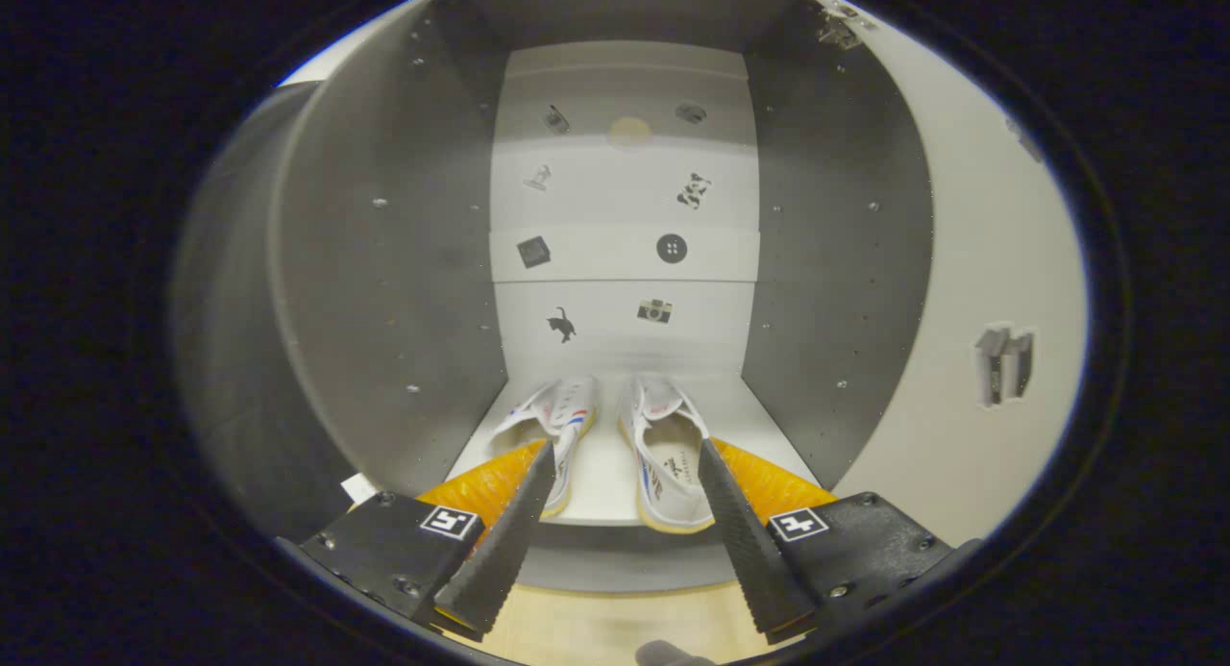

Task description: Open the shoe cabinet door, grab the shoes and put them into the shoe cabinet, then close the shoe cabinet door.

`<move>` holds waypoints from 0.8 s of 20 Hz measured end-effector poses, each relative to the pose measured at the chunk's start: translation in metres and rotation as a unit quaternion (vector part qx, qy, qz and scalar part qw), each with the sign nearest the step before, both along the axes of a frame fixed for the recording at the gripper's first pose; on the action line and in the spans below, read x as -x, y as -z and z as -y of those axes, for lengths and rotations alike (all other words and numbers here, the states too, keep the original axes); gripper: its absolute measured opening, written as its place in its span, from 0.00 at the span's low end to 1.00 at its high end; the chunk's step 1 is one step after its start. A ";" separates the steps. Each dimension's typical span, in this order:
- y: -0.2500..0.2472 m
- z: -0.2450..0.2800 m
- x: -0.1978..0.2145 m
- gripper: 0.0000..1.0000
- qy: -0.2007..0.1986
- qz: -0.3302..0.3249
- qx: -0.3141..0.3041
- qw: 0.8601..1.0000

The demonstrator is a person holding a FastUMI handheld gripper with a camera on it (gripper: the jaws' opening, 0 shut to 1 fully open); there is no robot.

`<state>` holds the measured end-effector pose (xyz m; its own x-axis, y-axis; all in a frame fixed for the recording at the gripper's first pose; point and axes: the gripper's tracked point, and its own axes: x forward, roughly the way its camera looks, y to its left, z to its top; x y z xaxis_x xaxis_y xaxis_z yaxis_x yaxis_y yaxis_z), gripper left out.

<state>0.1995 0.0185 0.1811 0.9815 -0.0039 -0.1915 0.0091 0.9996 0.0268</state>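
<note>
Tool [623, 455] spread wide, gripping nothing, and we're looking straight into the open shoe cabinet [384, 262].
We're seeing both shoes [663, 455] sitting side by side on the bottom shelf [759, 407] inside the cabinet, toes pointing at the back panel [620, 214]; left shoe [562, 421] is sitting just past the left fingertip, right shoe's heel is reaching the shelf's front edge, beside the right finger, and neither finger is touching them. Back panel is carrying small stickers, among them a cat, a camera and a button. Cabinet door [990, 291] is standing swung open on the right, handle [1004, 363] facing us, hinge [838, 27] showing up top. Wood-tone floor [615, 628] is showing below the fingers.
</note>
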 end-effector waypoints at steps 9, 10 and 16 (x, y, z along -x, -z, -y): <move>-0.030 -0.005 0.168 0.99 -0.015 0.054 -0.017 0.998; -0.034 -0.003 0.187 0.99 -0.016 0.062 -0.018 0.998; -0.065 0.023 0.293 0.99 -0.017 0.112 -0.012 0.994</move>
